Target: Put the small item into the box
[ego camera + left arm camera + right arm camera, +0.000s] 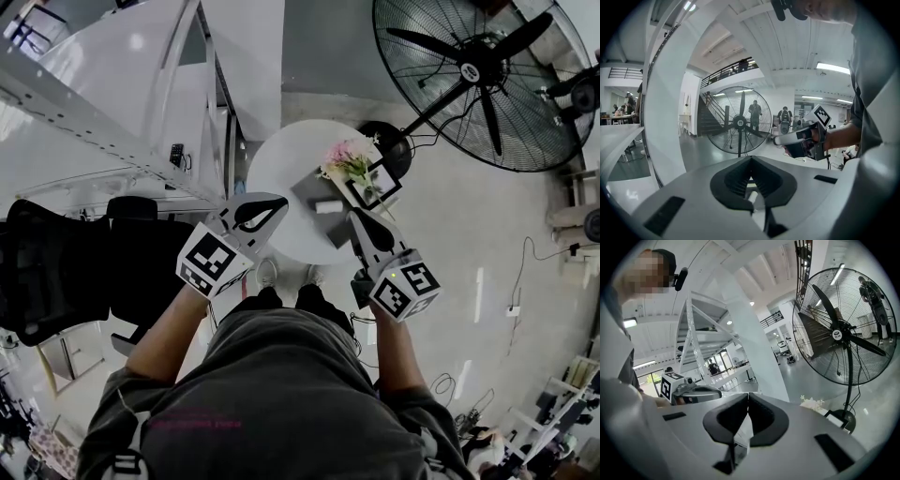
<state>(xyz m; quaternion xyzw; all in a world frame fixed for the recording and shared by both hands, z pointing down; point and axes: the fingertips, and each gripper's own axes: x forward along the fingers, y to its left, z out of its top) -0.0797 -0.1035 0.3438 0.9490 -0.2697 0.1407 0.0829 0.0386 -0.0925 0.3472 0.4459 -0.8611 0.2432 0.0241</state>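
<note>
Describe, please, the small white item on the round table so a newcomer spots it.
Left of the big black floor fan stands a round white table. Beside its pink flowers lies a dark grey box; the small white block shows against it, the only pale piece there.

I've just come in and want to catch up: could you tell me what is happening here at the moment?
A person stands over a small round table, holding a tool in each hand. The left tool and the right tool are both shut and empty, poised above the table's near edge. On the table are pink flowers, a grey box-like thing and a small white item that appears to lie on it. Neither tool touches anything.
</note>
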